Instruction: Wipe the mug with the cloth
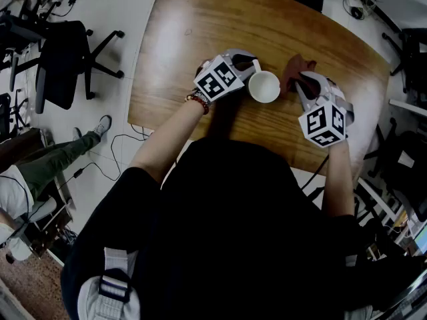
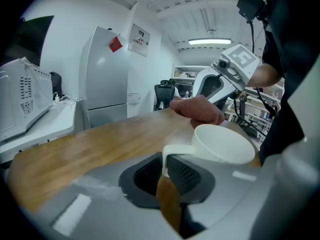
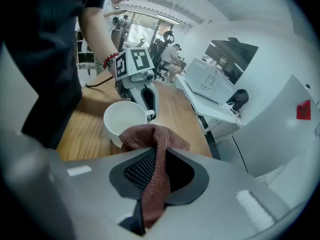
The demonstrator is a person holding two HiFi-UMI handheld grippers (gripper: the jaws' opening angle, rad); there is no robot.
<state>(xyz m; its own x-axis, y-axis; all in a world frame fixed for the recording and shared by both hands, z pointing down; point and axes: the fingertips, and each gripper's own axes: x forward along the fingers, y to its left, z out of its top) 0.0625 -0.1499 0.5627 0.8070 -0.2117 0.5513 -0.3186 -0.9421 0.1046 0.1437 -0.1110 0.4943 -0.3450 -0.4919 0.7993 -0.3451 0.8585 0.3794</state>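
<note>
A white mug [image 1: 264, 87] stands upright on the wooden table [image 1: 200, 32]. My left gripper [image 1: 248, 64] is shut on the mug's handle [image 2: 176, 152], with the mug's bowl [image 2: 222, 143] just beyond the jaws. My right gripper [image 1: 301, 85] is shut on a reddish-brown cloth [image 3: 154, 154] that hangs bunched between its pads. The cloth [image 1: 294, 72] sits right of the mug, close to its side; the mug [image 3: 123, 120] shows just past the cloth, and I cannot tell whether they touch.
The table's near edge [image 1: 220, 135] runs just in front of the person's body. Office chairs [image 1: 63, 62] stand on the floor to the left, and a seated person's leg [image 1: 57, 162] is at lower left. A white counter with a microwave [image 3: 210, 81] lies beyond the table.
</note>
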